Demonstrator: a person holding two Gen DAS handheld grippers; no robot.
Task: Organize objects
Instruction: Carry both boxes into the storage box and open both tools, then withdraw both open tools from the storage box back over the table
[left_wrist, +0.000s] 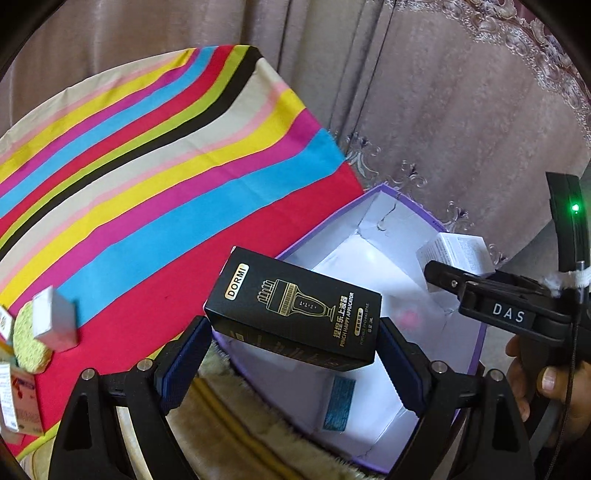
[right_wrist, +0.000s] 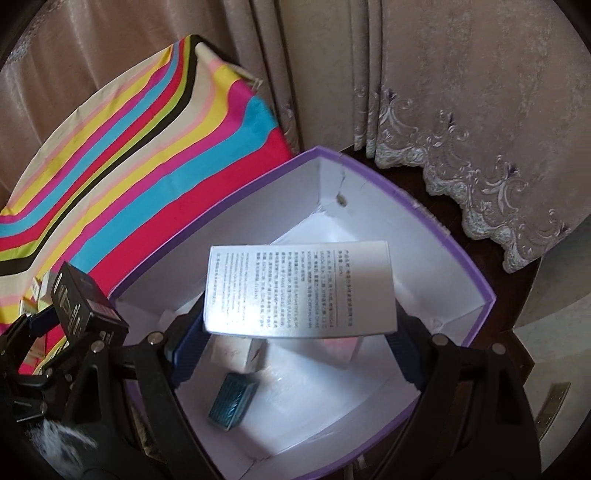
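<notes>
My left gripper (left_wrist: 293, 341) is shut on a black DORMI box (left_wrist: 295, 308), held over the near left edge of a purple-rimmed storage box (left_wrist: 476, 354). My right gripper (right_wrist: 299, 332) is shut on a silver-white box with printed text (right_wrist: 301, 291), which hangs above the inside of the same storage box (right_wrist: 443, 236). Inside it lie a teal box (right_wrist: 232, 400), a small white box (right_wrist: 236, 350) and a clear pinkish item (right_wrist: 340, 347). In the right wrist view the left gripper with the black box (right_wrist: 83, 308) is at the far left. The left wrist view has the right gripper (left_wrist: 443, 273) at its right edge.
A table with a striped cloth (left_wrist: 155, 177) lies left of the storage box; on its near left corner are a white box (left_wrist: 53, 323), a yellow round sponge (left_wrist: 29, 339) and cartons (left_wrist: 18, 398). Curtains (right_wrist: 443, 92) hang behind. A person's hand (left_wrist: 546, 384) holds the right gripper.
</notes>
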